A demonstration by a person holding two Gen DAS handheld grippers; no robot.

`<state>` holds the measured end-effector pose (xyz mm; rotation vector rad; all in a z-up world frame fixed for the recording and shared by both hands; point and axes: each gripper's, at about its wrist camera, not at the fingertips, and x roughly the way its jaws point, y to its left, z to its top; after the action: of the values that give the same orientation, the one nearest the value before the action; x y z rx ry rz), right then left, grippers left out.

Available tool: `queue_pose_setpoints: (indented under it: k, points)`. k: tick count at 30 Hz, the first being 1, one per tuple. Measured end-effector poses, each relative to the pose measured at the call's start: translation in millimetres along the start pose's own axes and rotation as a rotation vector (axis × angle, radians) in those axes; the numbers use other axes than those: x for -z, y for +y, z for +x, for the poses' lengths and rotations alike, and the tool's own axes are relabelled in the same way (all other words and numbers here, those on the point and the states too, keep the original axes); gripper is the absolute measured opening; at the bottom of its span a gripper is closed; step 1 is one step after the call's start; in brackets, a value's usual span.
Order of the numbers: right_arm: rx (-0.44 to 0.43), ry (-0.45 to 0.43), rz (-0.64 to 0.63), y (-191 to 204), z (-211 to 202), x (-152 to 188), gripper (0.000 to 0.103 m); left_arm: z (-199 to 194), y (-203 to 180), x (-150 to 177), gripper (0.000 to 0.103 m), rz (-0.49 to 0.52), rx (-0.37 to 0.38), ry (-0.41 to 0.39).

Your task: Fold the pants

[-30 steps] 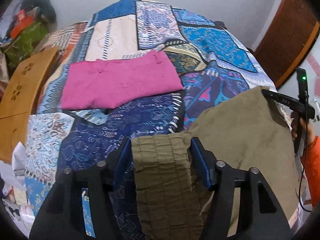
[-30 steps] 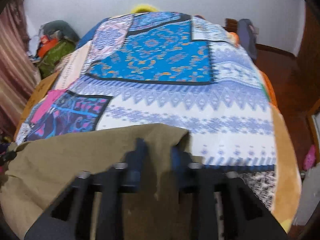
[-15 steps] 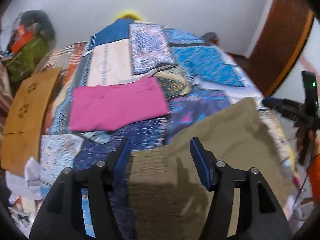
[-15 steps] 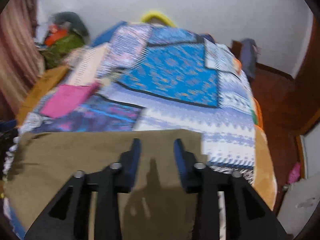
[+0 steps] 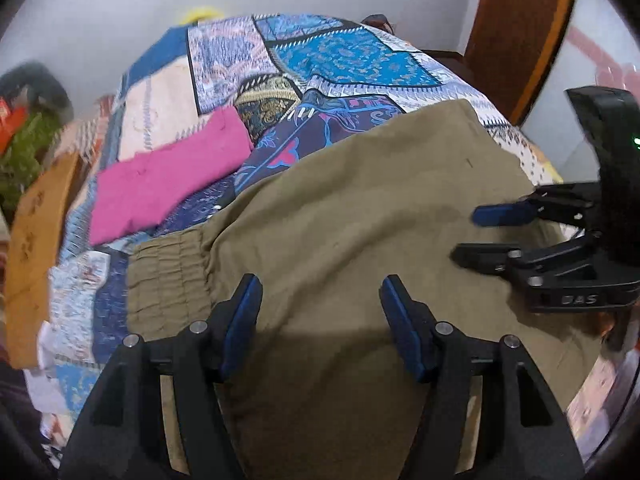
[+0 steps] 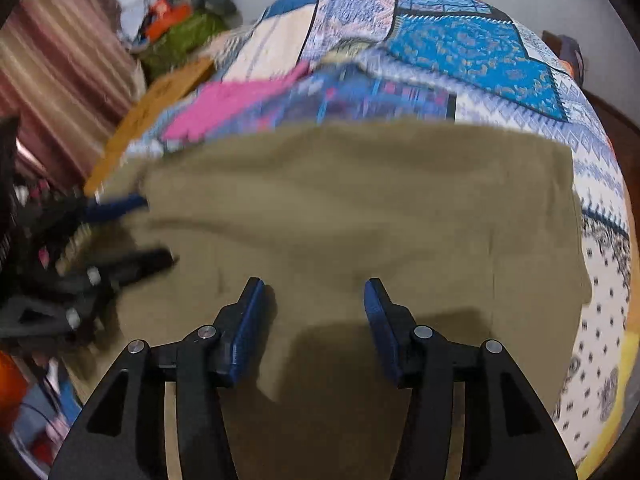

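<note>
Seen from the left wrist camera, the left gripper [image 5: 320,300] hovers over the olive pants [image 5: 352,240] with its blue-padded fingers [image 5: 242,316] spread wide and nothing between them. The pants lie flat across the near part of a bed covered by a patchwork bedspread [image 5: 340,56], with the gathered elastic waistband [image 5: 168,276] at the left end of the garment. Beyond the waistband, a folded pink garment [image 5: 168,180] lies on the bedspread, apart from the pants. A wooden board [image 5: 36,236] sits along the left edge of the bed, and a brown wooden door [image 5: 520,32] stands at the far right. The right gripper [image 5: 468,236] reaches in from the right above the pants, its two fingers parted and holding nothing. From the right wrist camera, the right gripper [image 6: 314,296] also shows its blue pads [image 6: 380,320] well apart over the olive fabric [image 6: 360,208], which fills the middle of the view and casts the gripper's shadow near the fingertips. The left gripper [image 6: 156,232] appears blurred at the left, over the pants' edge, with its fingers parted. The pink garment [image 6: 228,108] lies behind the pants on the bedspread [image 6: 472,52], and a striped curtain [image 6: 60,68] hangs at the far left.
</note>
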<state>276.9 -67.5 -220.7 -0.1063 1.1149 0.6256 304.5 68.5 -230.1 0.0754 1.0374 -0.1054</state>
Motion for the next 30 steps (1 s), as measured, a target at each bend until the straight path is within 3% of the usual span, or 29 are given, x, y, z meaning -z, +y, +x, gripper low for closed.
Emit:
queue_pose_setpoints:
  k: [4, 12, 17, 22, 26, 30]
  points:
    - [0.006, -0.004, -0.006, -1.9, -22.0, 20.0, 0.048, -20.3, -0.2, 17.4, 0.063, 0.017, 0.024, -0.015]
    - [0.067, -0.021, 0.033, -10.5, -53.1, 80.0, 0.048, -57.2, 0.9, 64.2, 0.064, 0.054, -0.015, -0.044]
    - [0.086, -0.053, 0.118, -21.4, -74.4, 114.3, 0.059, -73.7, 13.2, 82.7, 0.065, 0.029, -0.042, -0.039]
    - [0.141, -0.055, 0.119, -20.0, -86.4, 116.6, 0.059, -100.4, 37.8, 95.3, 0.065, -0.101, -0.021, -0.071]
    - [0.144, -0.145, 0.094, -7.3, -103.5, 101.7, 0.059, -110.4, 46.9, 106.0, 0.074, -0.176, 0.021, -0.08]
    - [0.129, -0.239, 0.073, 8.8, -111.0, 86.4, 0.059, -100.2, 46.7, 116.3, 0.074, -0.238, 0.118, -0.03]
